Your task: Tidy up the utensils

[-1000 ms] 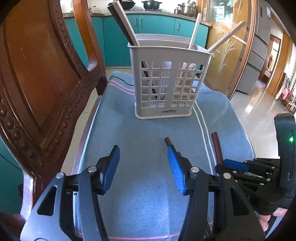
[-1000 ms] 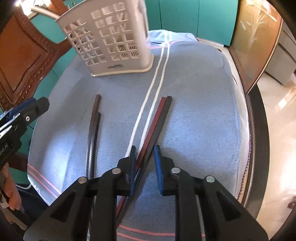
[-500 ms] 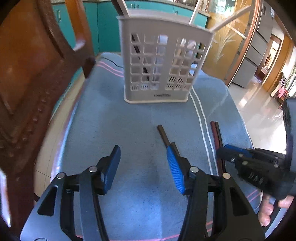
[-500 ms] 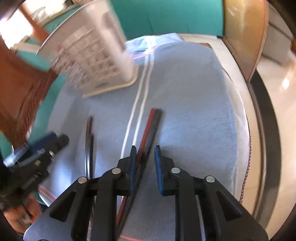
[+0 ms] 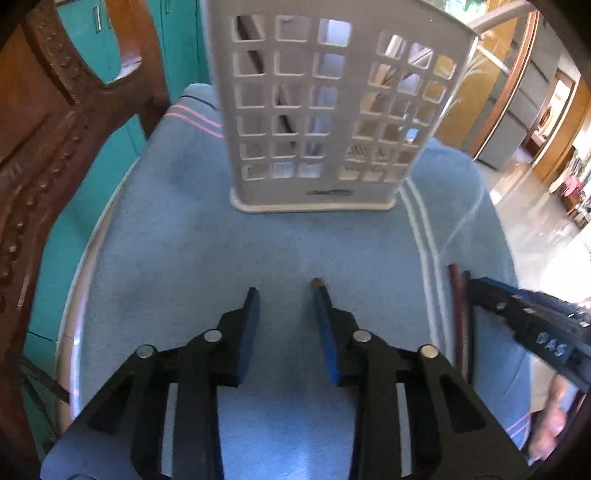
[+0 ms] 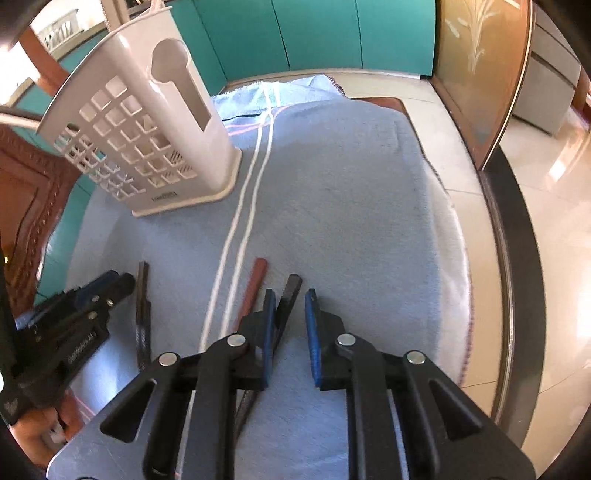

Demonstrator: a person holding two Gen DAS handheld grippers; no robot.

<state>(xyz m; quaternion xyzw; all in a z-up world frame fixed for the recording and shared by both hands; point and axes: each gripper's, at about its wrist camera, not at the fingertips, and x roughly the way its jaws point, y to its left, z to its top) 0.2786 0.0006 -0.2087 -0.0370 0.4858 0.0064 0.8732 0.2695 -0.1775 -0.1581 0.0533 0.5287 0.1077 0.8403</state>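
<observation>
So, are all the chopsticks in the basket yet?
Not yet. Some sticks already stand in the white basket. The left tongs have just been closing beside a dark pair, nothing between them; the right tongs straddle a black chopstick. The red one waits too.

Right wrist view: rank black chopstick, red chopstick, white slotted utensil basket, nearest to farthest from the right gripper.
1. Black chopstick, between the right gripper's fingers, against the left pad.
2. Red chopstick, just left, outside the fingers.
3. White slotted utensil basket, far upper left, upright on the blue towel.
</observation>
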